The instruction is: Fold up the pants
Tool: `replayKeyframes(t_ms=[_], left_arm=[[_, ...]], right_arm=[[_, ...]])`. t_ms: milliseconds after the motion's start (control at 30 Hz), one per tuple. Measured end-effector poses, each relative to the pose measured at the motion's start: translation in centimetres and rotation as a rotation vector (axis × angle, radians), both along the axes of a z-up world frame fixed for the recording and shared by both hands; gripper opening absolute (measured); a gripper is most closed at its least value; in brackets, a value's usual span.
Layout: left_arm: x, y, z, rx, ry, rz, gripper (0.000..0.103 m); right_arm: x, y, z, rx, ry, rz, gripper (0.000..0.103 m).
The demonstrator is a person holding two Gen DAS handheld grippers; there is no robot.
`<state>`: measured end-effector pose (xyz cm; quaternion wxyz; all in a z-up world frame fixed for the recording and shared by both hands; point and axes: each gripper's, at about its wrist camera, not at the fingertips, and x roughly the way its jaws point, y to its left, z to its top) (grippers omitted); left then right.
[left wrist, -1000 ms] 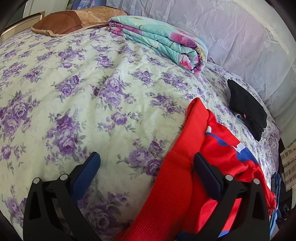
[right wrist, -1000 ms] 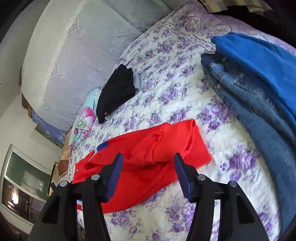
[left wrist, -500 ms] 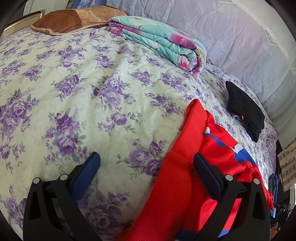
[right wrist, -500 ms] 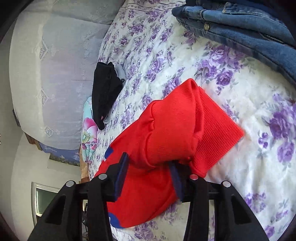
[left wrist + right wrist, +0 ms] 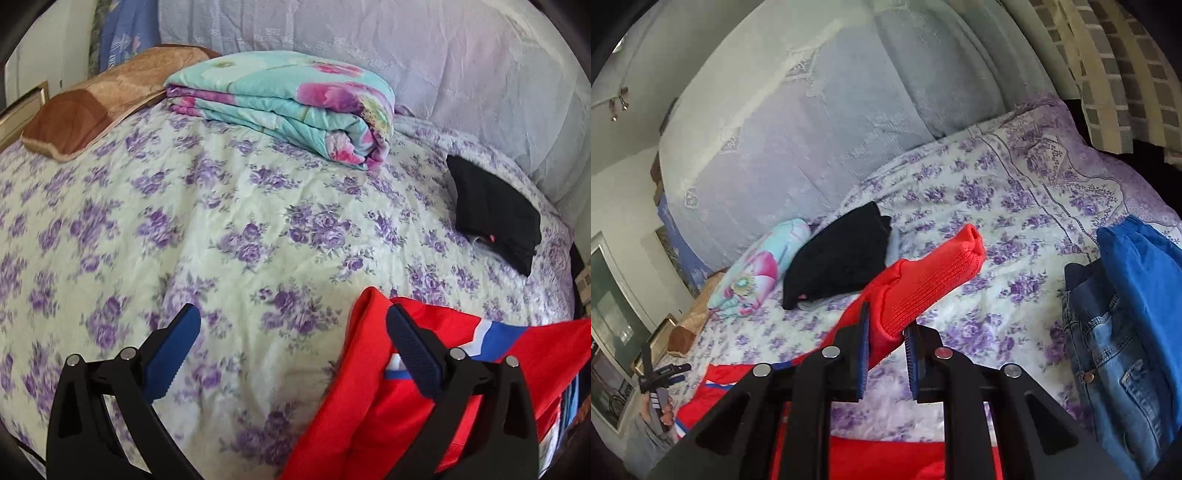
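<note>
The right gripper [image 5: 886, 354] had closed on the ribbed cuff end of the red knit track pants with the blue-and-white side stripe [image 5: 923, 284], its blue pads pinching the fabric where, half a second earlier, they had only straddled it on the quilt. The cuff had been flat on the bed a moment before; here it rose off the purple-flowered bedspread [image 5: 997, 206], its open end pointing toward the headboard. The rest of the pants trailed down below the gripper and back toward the left side of the bed.

The left gripper [image 5: 293, 345] hung wide open and empty, one blue finger over bare quilt, the other in front of the red fabric [image 5: 369, 387], gripping nothing; its view had tilted up since a second ago. The pants looked still bunched and unfolded, so the lift was probably the start of straightening them, with the left gripper likely to be needed at the waistband.

Farther off lay a folded black garment [image 5: 491, 218] and a folded turquoise floral quilt [image 5: 295, 107], with a brown pillow [image 5: 92, 110] beyond; blue denim jeans [image 5: 1108, 350] under a bright blue garment [image 5: 1137, 266] sat apart at the right.
</note>
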<state>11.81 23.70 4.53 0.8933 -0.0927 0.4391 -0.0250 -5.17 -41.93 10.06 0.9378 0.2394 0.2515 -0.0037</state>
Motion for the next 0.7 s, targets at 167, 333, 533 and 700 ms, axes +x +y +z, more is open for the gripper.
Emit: replayKeyframes(t_ms=[167,333,533,700], left_arm=[[2.9,-3.4,-2.8,0.016,0.125,-0.152,0.098],[4.4,-6.0,-4.1,0.068,0.166,-0.242,0.097],[3.6,-6.1,-2.7,-0.007,0.115,-0.251,0.039],[3.5,-5.0,1.1,-0.034,-0.011,-0.194,0.038]], right_arm=[[1.6,-4.6,-9.9,0.26,0.259,-0.091,0.017],[1.2,-4.3,-10.7,0.265,0.252,-0.082,0.017],[1.4,-4.4,-11.0,0.294,0.265,-0.076,0.017],[2.6,-2.8,-7.3,0.192,0.189,-0.018,0.017]])
